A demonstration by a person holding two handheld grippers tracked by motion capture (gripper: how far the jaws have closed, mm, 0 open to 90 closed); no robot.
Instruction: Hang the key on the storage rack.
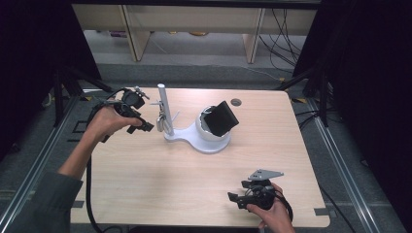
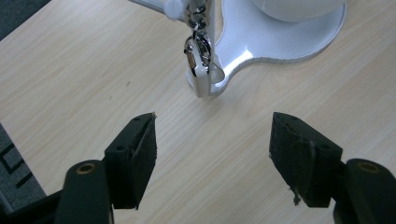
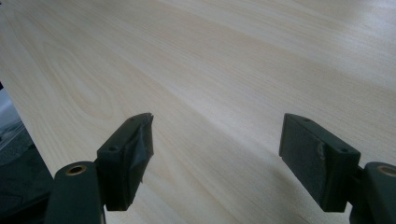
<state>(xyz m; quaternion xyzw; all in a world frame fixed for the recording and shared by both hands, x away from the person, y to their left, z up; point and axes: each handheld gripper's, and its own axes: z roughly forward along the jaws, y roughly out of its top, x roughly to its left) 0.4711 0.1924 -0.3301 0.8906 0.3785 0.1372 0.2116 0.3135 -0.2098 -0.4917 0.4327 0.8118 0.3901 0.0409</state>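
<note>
Even overhead light; soft shadows; dark surroundings; slight blur.

Light wood-grain table [image 1: 160,179], rounded corners, grommet hole [image 1: 236,102] near the far edge, upper centre of frame. White stand base [image 1: 194,141] sits flat on it, centre, slightly up. Right gripper [image 1: 243,197] rests on it at lower right.

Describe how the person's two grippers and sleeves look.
Both grippers, left and right, are black with two blocky jaws and dark worn pads. A grey three-cornered plate tops the right one. A black cable trails from the left. The left sleeve is grey-green.
</note>
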